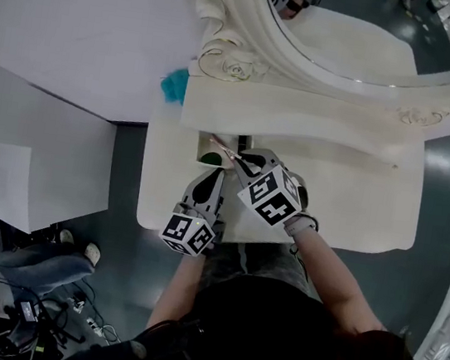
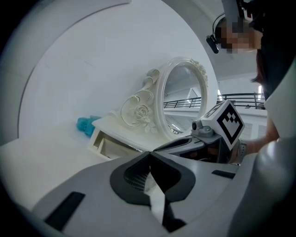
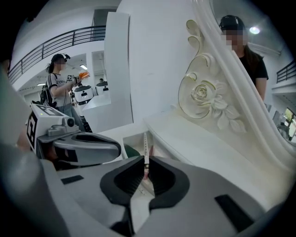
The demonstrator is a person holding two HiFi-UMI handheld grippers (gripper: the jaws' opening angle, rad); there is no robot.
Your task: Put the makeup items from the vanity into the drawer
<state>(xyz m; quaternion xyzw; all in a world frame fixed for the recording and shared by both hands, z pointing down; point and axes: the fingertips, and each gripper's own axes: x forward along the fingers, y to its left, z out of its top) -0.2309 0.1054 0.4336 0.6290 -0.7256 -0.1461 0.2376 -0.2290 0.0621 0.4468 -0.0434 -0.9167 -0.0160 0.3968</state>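
One makeup pencil (image 3: 145, 143) clamped in right gripper (image 3: 146, 159) above drawer (image 3: 132, 139); left gripper (image 2: 150, 155) closed

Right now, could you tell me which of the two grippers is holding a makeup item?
The right gripper: its fingers pinch a thin pale pencil pointing toward the open drawer. The left gripper's fingers are closed together with nothing between them.

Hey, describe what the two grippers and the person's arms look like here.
Both the left gripper and right gripper have pale grey bodies with curved black pads, ribbed inside. Each carries a white cube with black square markers. The person wears a black short-sleeved top and a pale wrist strap on the right arm.
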